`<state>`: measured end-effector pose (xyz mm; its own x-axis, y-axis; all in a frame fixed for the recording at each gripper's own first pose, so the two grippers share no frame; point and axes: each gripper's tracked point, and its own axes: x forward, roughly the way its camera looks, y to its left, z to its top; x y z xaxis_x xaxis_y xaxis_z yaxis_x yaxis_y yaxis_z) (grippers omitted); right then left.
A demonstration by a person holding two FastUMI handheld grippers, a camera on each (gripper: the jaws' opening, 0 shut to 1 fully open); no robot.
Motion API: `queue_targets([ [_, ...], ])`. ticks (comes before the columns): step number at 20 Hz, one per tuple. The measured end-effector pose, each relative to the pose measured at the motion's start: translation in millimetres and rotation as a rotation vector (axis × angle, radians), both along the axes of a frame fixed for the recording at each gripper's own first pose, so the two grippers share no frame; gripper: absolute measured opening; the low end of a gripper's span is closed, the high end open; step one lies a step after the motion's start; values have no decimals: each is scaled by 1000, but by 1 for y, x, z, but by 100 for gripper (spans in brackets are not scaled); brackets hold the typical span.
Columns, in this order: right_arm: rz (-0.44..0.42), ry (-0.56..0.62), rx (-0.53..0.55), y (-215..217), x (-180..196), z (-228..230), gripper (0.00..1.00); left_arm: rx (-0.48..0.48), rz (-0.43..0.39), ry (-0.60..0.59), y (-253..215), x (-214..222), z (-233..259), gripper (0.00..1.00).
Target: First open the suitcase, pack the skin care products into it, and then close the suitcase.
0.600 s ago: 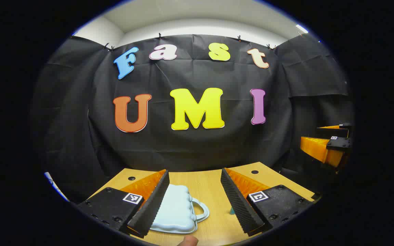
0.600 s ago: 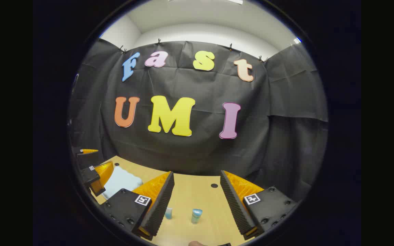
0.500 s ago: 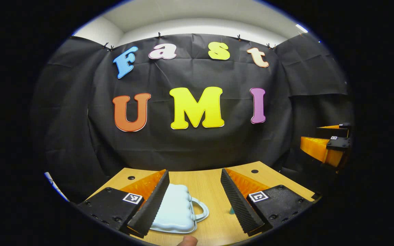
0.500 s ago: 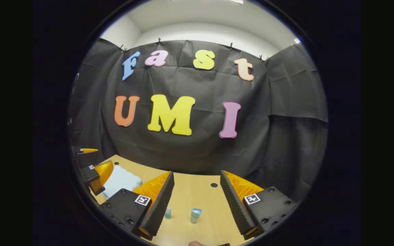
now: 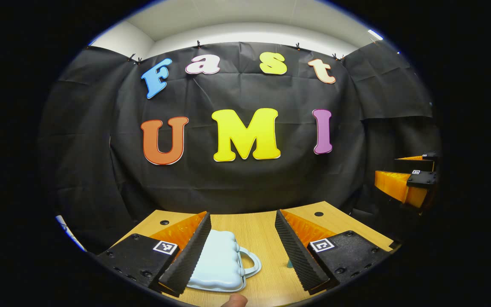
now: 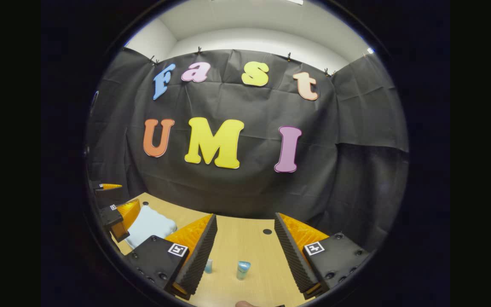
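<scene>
The counter [image 5: 249, 230] runs out ahead of both tools to the black cloth wall, bare wood apart from the task's things and a few small dark holes near its far edge. The suitcase [image 5: 220, 264], pale blue, lies flat with its lid down just ahead of the left hand-held gripper [image 5: 242, 249], partly behind that gripper's left finger, its carry handle [image 5: 249, 262] pointing into the gap between the fingers. That layout probably puts the handle side within reach for lifting the lid, which has not yet been done. The left hand-held gripper is spread wide, grasping nothing.

The right hand-held gripper [image 6: 245, 249] hovers likewise released, fingers wide. Between them, a little ahead, stands a small blue bottle [image 6: 243, 270]; a second small container [image 6: 208, 266] sits beside its left finger. Both wait outside the case, well to its right. Nothing blocks either approach, though the two tools work close together.
</scene>
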<state>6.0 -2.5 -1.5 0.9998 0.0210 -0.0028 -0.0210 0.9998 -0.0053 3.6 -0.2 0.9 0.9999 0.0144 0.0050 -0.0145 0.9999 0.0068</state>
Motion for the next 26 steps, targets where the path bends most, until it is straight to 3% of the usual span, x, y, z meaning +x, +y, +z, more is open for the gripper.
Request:
queue_targets([
  [4, 5, -3, -10, 1, 0, -2, 80, 10, 8, 8, 3, 1, -6, 96],
  [6, 6, 5, -11, -1, 0, -7, 80, 58, 8, 7, 4, 5, -13, 97],
  [8, -10, 15, -21, -8, 1, -14, 80, 223, 41, 37, 12, 10, -38, 97],
  [11, -41, 19, -62, -29, 2, -25, 80, 585, 41, 64, 13, 20, -79, 97],
  [13, -68, 25, -82, -48, 3, -33, 80, 841, -12, 62, 0, 29, -110, 97],
  [15, -95, 34, -95, -66, 5, -39, 80, 1008, -92, 48, -24, 38, -139, 97],
  [18, -119, 64, -72, -90, 6, -50, 80, 1122, -134, 112, -34, 48, -177, 96],
  [26, -131, 120, -37, -128, 19, -76, 80, 1340, -76, 295, -17, 86, -235, 97],
])
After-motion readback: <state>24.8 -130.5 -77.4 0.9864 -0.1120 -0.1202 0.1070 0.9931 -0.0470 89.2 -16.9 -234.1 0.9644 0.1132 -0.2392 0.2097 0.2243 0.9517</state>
